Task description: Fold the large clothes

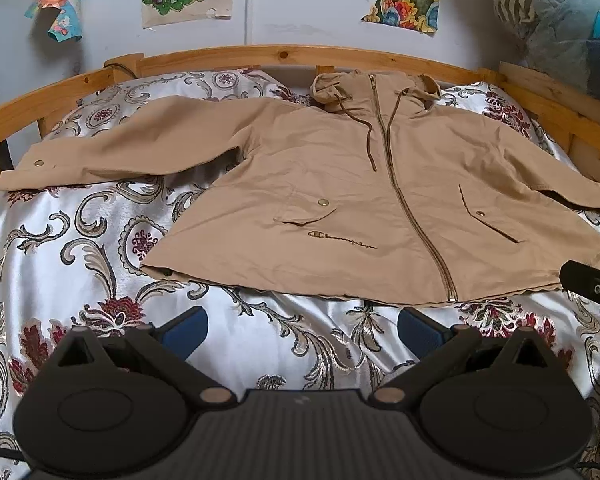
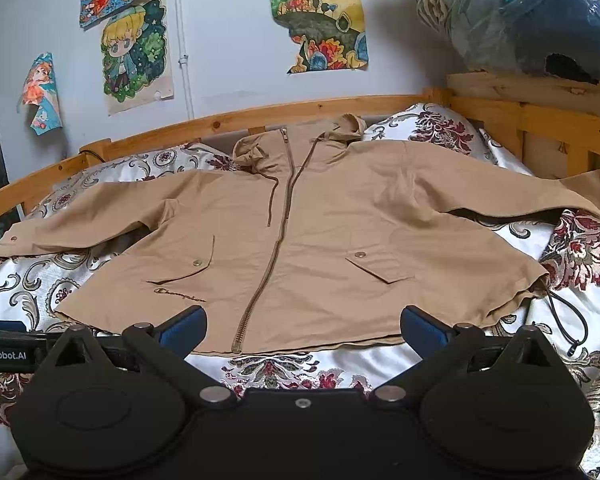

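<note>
We are hovering both grippers, left gripper (image 1: 302, 330) and right gripper (image 2: 302, 330), spread and empty, before the flat jacket (image 1: 340, 184); folding is not yet begun, and we are judging a sleeve (image 1: 112, 152) the next thing to pinch.

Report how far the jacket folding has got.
Done: the tan zip-up hooded jacket lies spread flat, front up and zipped, on the floral satin bedspread, sleeves out to both sides. In hand: nothing; the left gripper and right gripper are both open and empty, near the hem. Left: every fold; no sleeve or side is turned in yet.
</note>
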